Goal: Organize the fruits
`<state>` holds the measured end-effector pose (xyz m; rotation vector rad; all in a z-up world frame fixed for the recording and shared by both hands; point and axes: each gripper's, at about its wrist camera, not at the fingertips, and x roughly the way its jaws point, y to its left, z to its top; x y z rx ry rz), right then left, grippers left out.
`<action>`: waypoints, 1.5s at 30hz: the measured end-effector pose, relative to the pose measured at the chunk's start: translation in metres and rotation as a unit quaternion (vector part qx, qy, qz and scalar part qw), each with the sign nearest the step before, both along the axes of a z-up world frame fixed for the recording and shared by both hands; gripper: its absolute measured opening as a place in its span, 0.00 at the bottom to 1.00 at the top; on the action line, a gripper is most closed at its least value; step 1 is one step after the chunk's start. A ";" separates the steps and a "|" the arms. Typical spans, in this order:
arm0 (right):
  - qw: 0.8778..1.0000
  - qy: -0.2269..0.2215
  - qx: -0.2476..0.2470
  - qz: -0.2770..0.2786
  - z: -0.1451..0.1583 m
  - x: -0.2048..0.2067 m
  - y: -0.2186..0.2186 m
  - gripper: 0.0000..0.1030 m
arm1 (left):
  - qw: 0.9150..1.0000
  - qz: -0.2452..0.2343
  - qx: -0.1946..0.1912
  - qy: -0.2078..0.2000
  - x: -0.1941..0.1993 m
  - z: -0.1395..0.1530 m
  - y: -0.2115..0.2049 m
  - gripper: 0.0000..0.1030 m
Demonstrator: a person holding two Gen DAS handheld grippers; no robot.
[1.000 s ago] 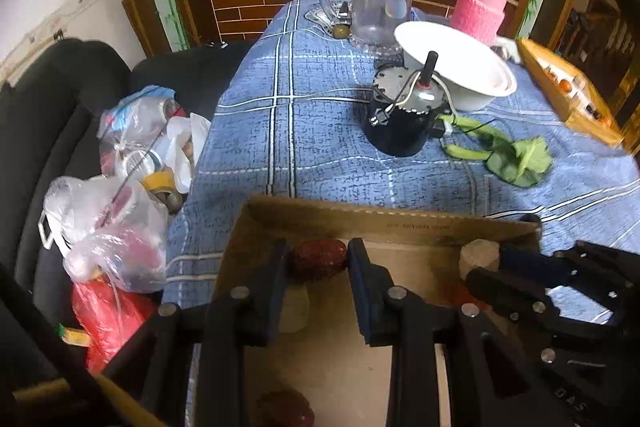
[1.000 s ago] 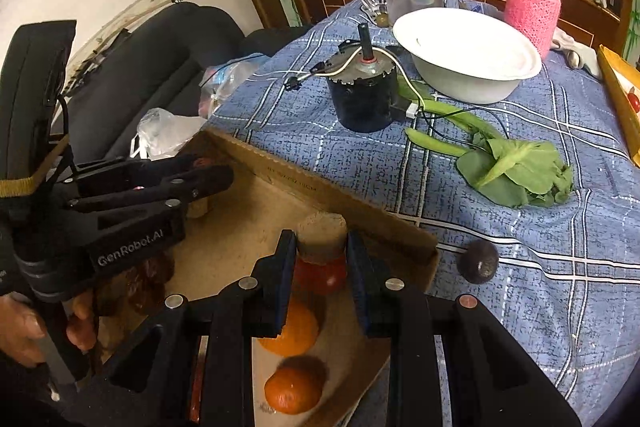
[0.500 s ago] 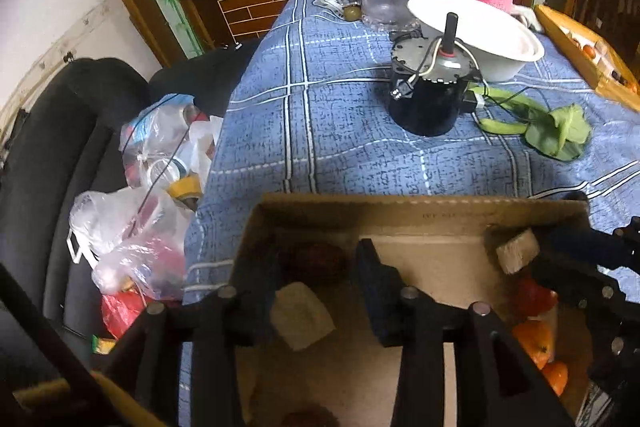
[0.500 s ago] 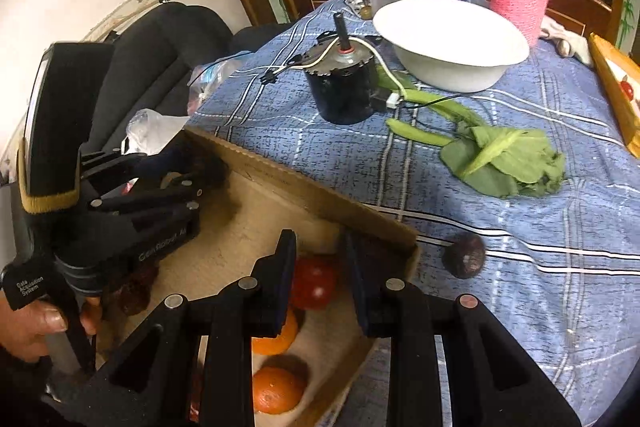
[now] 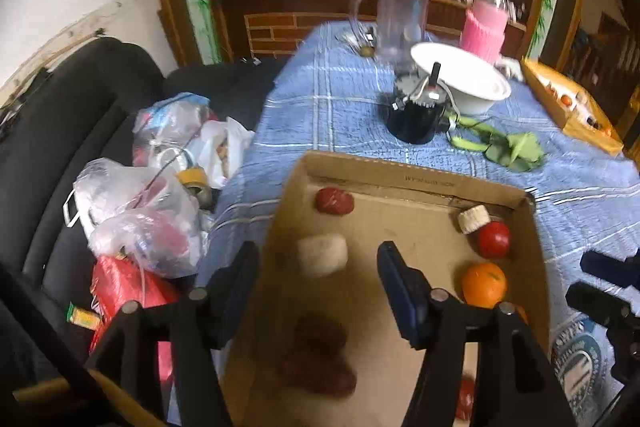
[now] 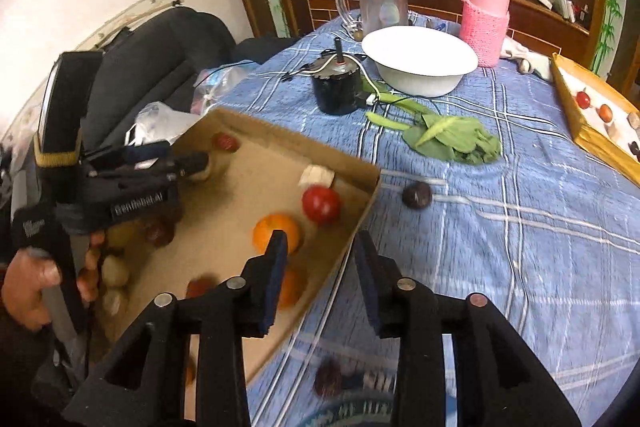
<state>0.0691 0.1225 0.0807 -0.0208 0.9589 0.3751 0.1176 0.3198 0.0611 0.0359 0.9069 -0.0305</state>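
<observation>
Fruits: tomato (image 5: 494, 239), orange (image 5: 484, 284) lie in box (image 5: 400, 175) on tabletop (image 5: 340, 115) | your left hand-held gripper (image 5: 316, 269), right hand-held gripper (image 6: 320, 267) both empty, jaws just parting | risk: dark fruit (image 6: 417, 194) outside box could roll off if nudged.

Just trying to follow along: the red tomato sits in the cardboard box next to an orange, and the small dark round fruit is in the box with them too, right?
Not quite. The red tomato does sit in the cardboard box beside the orange, but the small dark round fruit lies outside the box, on the blue checked tablecloth just past the box's corner. The right wrist view shows this.
</observation>
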 end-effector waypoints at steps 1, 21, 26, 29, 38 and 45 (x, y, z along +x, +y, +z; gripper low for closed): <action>1.000 0.000 0.000 0.000 0.001 -0.006 -0.001 0.37 | 1.000 0.006 -0.005 -0.004 -0.008 0.004 0.003 0.64; 0.998 -0.057 -0.036 -0.010 0.012 -0.150 -0.034 0.82 | 0.986 0.159 0.001 -0.057 -0.198 0.021 -0.012 0.94; 0.995 -0.074 -0.061 -0.038 0.011 -0.167 -0.036 0.84 | 0.980 0.189 -0.003 -0.058 -0.213 0.013 -0.002 0.94; 0.994 -0.076 -0.061 -0.047 0.011 -0.172 -0.038 0.84 | 0.982 0.183 -0.006 -0.038 -0.210 0.009 0.001 0.94; 0.994 -0.060 -0.056 -0.070 0.004 -0.178 -0.035 0.84 | 0.982 0.165 0.041 -0.078 -0.218 0.011 -0.007 0.94; 0.992 -0.073 -0.071 -0.075 0.007 -0.184 -0.032 0.84 | 0.985 0.130 0.061 -0.094 -0.218 0.015 -0.023 0.94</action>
